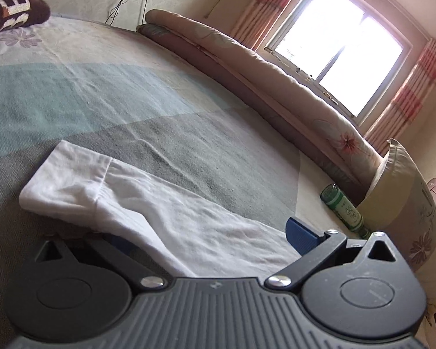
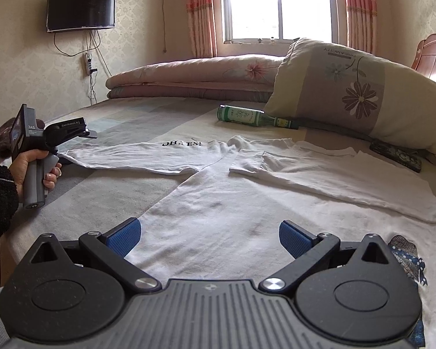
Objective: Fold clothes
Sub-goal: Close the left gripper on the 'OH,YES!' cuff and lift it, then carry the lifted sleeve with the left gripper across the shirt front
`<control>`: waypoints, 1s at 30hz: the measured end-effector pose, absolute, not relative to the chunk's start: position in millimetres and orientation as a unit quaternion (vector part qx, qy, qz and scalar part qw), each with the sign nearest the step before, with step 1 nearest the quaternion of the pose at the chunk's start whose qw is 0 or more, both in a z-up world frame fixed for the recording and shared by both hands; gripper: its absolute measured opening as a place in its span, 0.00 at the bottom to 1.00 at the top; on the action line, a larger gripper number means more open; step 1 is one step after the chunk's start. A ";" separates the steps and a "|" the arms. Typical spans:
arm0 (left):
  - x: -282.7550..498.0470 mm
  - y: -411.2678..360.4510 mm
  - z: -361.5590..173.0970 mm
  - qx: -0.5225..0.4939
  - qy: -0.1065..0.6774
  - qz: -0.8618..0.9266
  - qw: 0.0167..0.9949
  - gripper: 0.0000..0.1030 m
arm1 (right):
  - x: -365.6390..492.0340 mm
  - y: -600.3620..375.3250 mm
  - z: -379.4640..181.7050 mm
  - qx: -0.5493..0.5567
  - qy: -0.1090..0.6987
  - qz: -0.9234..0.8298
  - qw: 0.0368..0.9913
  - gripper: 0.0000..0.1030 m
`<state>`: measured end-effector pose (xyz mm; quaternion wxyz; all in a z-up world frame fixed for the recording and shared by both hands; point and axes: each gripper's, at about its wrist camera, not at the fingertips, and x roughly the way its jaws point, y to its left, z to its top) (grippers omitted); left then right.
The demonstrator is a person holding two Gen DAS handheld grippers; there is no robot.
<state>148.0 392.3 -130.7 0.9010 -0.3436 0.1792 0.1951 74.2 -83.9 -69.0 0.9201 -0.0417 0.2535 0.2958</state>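
A white T-shirt with black "OH, YES!" lettering lies spread on the bed, its sides partly folded inward. My right gripper hovers open low over the shirt's near part, with both blue pads showing and nothing between them. A hand holds my left gripper at the shirt's far left edge. In the left wrist view, my left gripper stands open. A white sleeve is draped across it and hides the left finger. The right blue pad is bare.
A green bottle lies against a flowered pillow. A folded pink quilt runs along the far side under the window. A dark flat case sits by the pillow and a brown garment lies at the bed's end.
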 end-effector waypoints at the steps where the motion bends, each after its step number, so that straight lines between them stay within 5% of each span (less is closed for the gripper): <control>1: 153.0 395.3 -130.2 -0.343 0.179 0.200 0.900 0.99 | 73.1 -83.8 -68.5 -0.041 0.253 0.296 0.920 1.00; 30: 201.3 307.4 6.3 -0.267 0.172 0.091 0.944 0.99 | 72.1 -108.2 -61.7 -0.076 0.340 0.308 0.885 1.00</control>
